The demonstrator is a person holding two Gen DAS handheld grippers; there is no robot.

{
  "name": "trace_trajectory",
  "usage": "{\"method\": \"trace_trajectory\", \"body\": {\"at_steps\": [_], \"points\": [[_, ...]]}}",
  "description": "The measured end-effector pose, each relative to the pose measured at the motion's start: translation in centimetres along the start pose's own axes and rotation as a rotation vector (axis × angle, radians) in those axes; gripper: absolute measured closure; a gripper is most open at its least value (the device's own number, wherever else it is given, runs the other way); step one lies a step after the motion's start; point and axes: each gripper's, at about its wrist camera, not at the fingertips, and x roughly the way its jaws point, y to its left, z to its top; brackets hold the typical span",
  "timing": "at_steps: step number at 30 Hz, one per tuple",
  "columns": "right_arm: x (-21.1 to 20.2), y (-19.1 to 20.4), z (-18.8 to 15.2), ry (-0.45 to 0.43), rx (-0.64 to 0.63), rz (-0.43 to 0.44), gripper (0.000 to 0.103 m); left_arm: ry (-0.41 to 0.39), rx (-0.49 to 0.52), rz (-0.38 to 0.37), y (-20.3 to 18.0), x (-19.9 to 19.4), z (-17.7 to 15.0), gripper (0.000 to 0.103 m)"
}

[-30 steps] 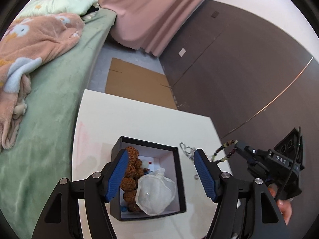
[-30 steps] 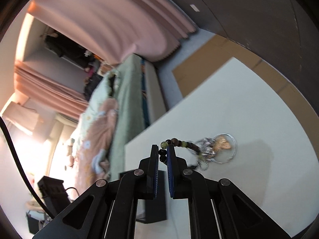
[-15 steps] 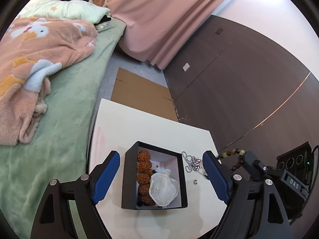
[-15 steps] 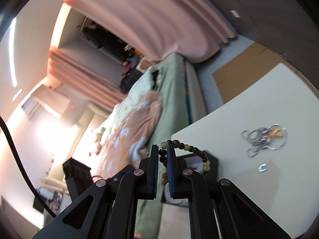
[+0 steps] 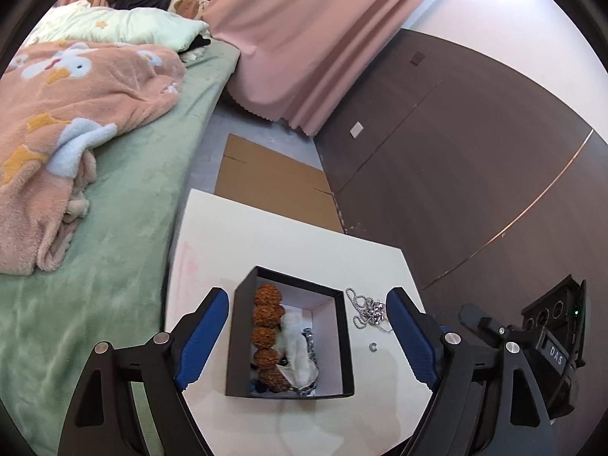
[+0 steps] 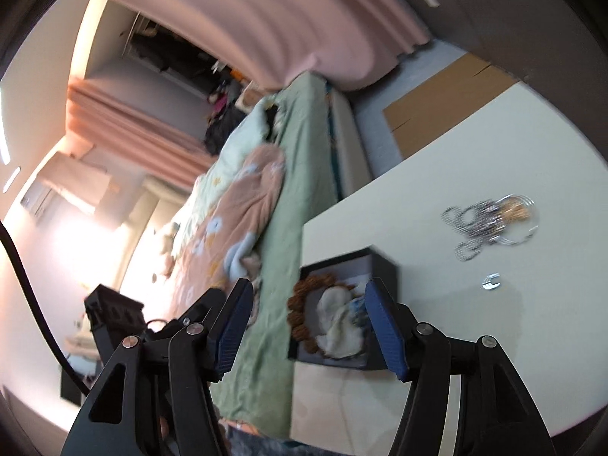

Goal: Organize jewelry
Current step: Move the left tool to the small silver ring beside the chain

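On white table [image 5: 288, 239] | black box [image 5: 344, 342]: knobbly brown beads [image 5: 267, 317], pale pouch | left claw [image 5: 307, 338] apart | right claw [image 6: 309, 326] opening, empty

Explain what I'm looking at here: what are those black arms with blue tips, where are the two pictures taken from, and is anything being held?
These are two hand-held grippers, each carried by a person, not a robot arm. Each picture comes from a camera on one gripper, looking along its blue-padded fingers. The left gripper is open and empty. The right gripper has its jaws opening, with nothing between the pads. On the white table stands a black box holding brown beads and a white pouch. Beside the box lie a silver chain and a small ring. The bed is next to the table.
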Motion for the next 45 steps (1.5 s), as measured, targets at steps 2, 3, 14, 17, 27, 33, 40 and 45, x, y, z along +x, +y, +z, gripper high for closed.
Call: {"method": "trace_trajectory", "body": {"at_steps": [2,3,14,17,27,33,40,45], "points": [[-0.9,-1.1,0.4,-0.022,0.025,-0.026,0.038,0.006,0.015,0.001,-0.7,0.5,-0.2,0.018],[-1.3,-1.6,0.7,-0.028,0.041,-0.031,0.038,0.009,0.021,0.001,-1.0,0.7,-0.2,0.018],[-4.6,-6.0,2.3,-0.048,0.146,-0.138,0.038,0.053,0.179,0.005,-6.6,3.5,-2.0,0.018],[-5.1,-6.9,2.6,-0.048,0.164,-0.163,0.038,0.064,0.227,-0.006,-8.2,4.3,-2.7,0.019],[-6.6,-9.7,3.3,-0.026,0.198,-0.266,0.038,0.167,0.335,0.013,-11.2,9.2,-5.5,0.039],[-7.0,-11.1,3.7,-0.002,0.212,-0.316,0.039,0.218,0.416,0.046,-12.5,11.8,-7.3,0.046],[-7.4,-11.8,4.4,0.016,0.194,-0.341,0.039,0.261,0.480,0.093,-13.0,14.6,-8.8,0.050],[-7.5,-12.5,4.7,0.024,0.204,-0.345,0.039,0.285,0.515,0.123,-13.4,16.0,-9.4,0.057]]}}
